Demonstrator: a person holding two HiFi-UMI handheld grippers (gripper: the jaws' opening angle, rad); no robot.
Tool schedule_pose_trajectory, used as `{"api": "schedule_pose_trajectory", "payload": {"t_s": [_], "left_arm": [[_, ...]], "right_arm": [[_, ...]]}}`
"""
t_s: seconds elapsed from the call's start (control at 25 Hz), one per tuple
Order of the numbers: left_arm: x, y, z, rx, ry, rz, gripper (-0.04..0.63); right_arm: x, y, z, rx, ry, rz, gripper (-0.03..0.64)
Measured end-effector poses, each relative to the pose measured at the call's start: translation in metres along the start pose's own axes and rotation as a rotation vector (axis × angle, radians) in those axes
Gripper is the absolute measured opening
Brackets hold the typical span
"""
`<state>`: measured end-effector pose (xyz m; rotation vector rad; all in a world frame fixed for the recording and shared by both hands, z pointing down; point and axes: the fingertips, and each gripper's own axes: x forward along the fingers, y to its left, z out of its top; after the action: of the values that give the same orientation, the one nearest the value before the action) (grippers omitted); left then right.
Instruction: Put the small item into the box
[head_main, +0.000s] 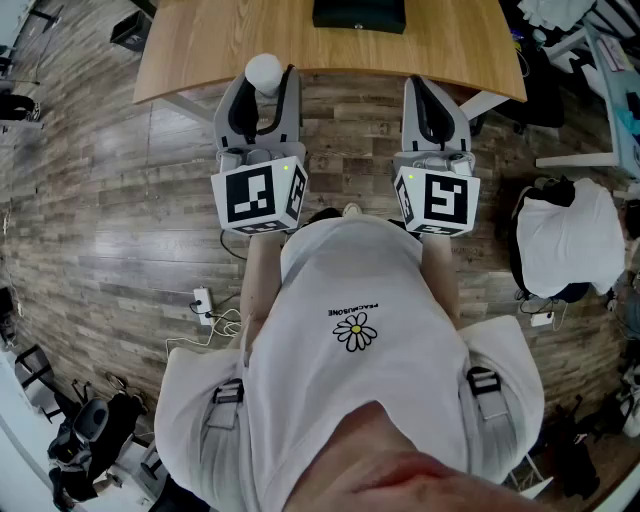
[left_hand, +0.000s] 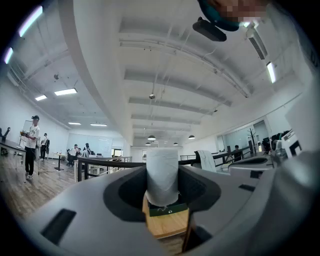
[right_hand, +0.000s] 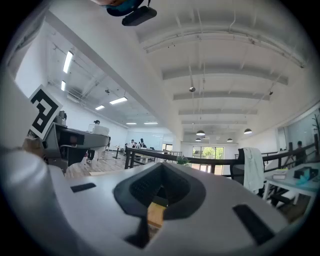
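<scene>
I've got the left gripper (head_main: 262, 90) clamped on the small smooth white cylinder (left_hand: 162, 172), the right gripper (head_main: 433, 95) shut and empty, so I'd carry it level past the near edge of the light wooden table (head_main: 220, 40) to the dark green rectangular box (head_main: 359, 14) well back from that edge, then release low since it could roll.

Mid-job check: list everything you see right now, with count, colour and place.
table: one, light wood, straight ahead
box: one, dark green, on the table's far side
small item: one, white, held up by the table's near edge
floor: grey-brown planks, all around
power strip: one, white, on the floor at left
cloth: one, white, right of the person
shirt: one, white with a daisy print, on the person
left gripper: grey, closed on the small item
right gripper: grey, shut, nothing in it
</scene>
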<state>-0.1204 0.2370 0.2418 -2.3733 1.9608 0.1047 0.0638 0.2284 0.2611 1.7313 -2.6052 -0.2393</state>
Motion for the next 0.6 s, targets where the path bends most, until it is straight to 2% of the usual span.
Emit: {"api": "schedule_pose_trajectory", "payload": {"t_s": [0.36, 0.6], "left_arm": [[0.0018, 0.0006, -0.0015, -0.002, -0.002, -0.001, 0.192], [0.0040, 0.0016, -0.0068, -0.005, 0.012, 0.000, 0.192]], "right_arm": [[-0.0009, 0.0024, 0.0009, -0.013, -0.005, 0.012, 0.005], [-0.0013, 0.0014, 0.0068, 0.065, -0.042, 0.040, 0.005]]}}
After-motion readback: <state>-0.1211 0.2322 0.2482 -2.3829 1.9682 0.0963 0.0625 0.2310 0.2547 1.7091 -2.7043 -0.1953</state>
